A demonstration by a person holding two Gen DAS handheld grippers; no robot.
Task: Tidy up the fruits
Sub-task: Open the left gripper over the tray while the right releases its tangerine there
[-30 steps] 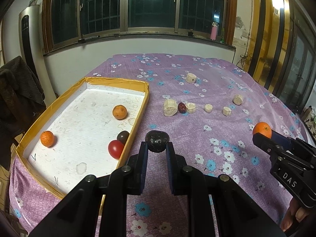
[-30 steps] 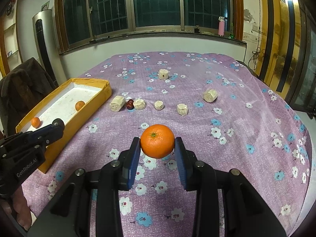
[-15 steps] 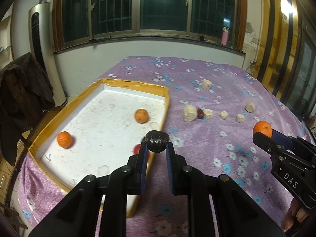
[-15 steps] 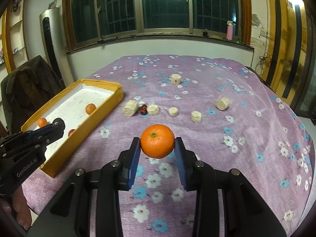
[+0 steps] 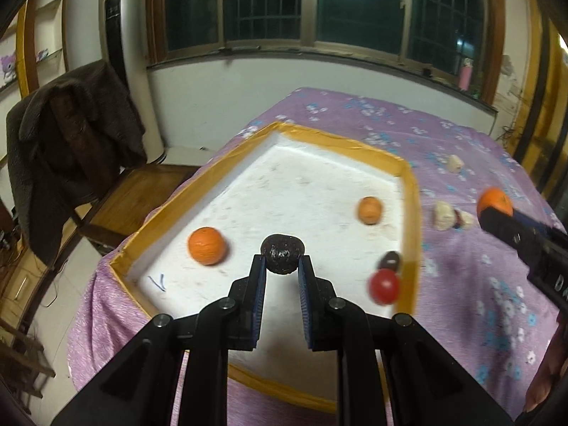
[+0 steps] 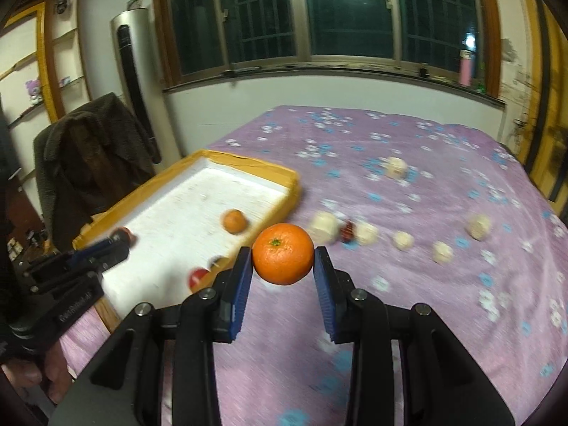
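Already four fruits lay in the tray (image 5: 411, 191): two oranges (image 5: 207, 246), a tomato (image 5: 384, 286) and a dark fruit (image 5: 389, 260) at its right wall. Above the tray floor, the left hand-held gripper (image 5: 282, 271) pinched a dark round fruit (image 5: 282, 252). The right hand-held gripper (image 6: 283, 273) clamped an orange (image 6: 283, 254) over the purple tabletop (image 6: 461, 319), near the tray's right edge. Both awaited release. Farther right, a small red fruit (image 6: 347, 231) remained among pale chunks (image 6: 401, 240).
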